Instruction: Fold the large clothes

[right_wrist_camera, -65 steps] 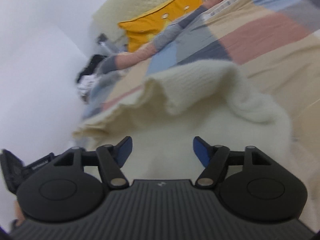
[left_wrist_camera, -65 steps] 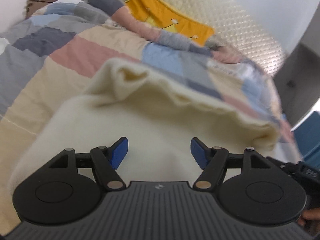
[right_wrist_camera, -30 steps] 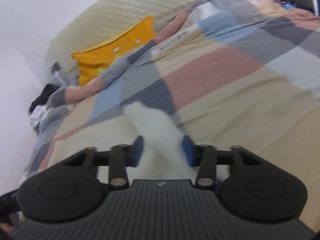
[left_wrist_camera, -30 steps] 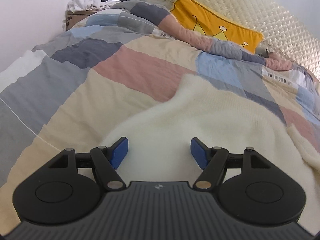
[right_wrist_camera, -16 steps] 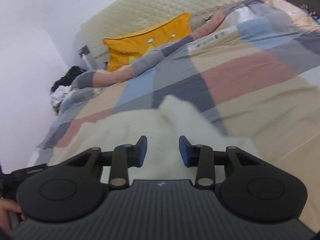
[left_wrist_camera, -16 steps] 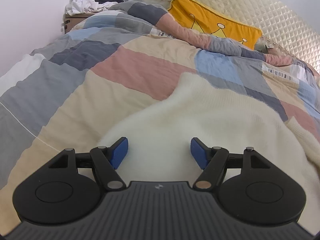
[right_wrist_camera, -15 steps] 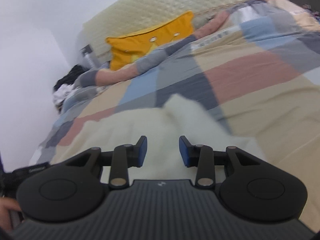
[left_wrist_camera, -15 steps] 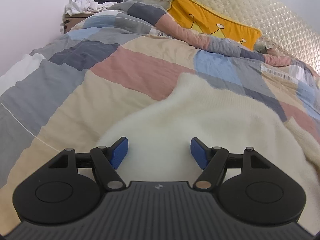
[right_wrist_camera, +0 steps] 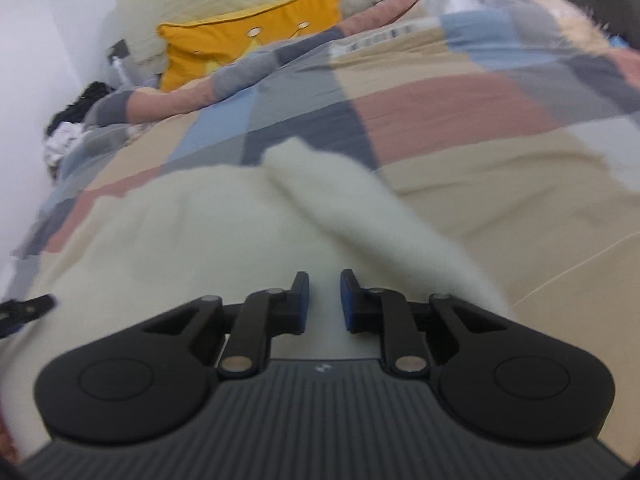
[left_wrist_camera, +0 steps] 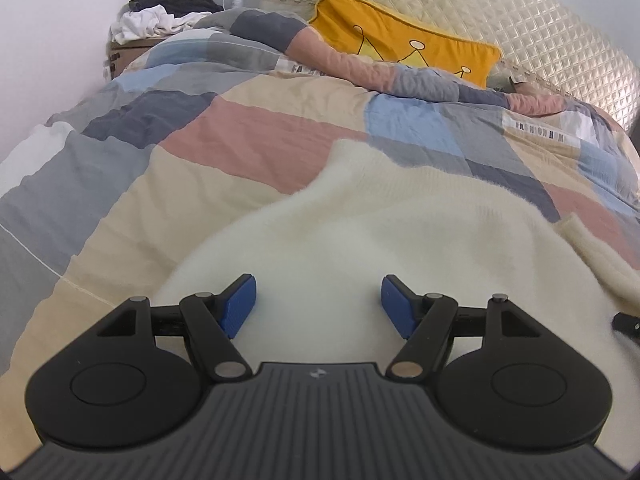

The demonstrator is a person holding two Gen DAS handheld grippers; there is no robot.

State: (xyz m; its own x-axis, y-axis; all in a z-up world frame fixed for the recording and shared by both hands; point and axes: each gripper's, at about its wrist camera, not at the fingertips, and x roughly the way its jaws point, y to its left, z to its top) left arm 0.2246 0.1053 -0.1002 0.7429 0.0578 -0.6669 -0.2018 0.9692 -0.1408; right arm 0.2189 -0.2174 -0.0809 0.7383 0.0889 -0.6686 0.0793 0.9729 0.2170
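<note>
My left tongs (left_wrist_camera: pixel 318 300) stand wide apart over the cream sweater (left_wrist_camera: pixel 400 232) and pinch nothing; whether their blue pads brush the fluff, I cannot tell. My right tongs (right_wrist_camera: pixel 324 300) are closing, with only a thin gap left, and fuzzy sweater cloth shows in that gap, but I cannot tell if the pads press on it yet. The sweater lies spread on the bed, on top of a patchwork quilt (left_wrist_camera: pixel 248 140) of pink, blue, grey and tan squares. One sleeve (right_wrist_camera: pixel 320 184) sticks out toward the far side in the right view. The sweater's far edge ends on the pink and grey squares, and there is a lot of bare quilt past it to the left. A yellow crown pillow (left_wrist_camera: pixel 400 48) leans on the padded headboard (left_wrist_camera: pixel 540 32). A white strip on the quilt reads something like "FASHION".
</note>
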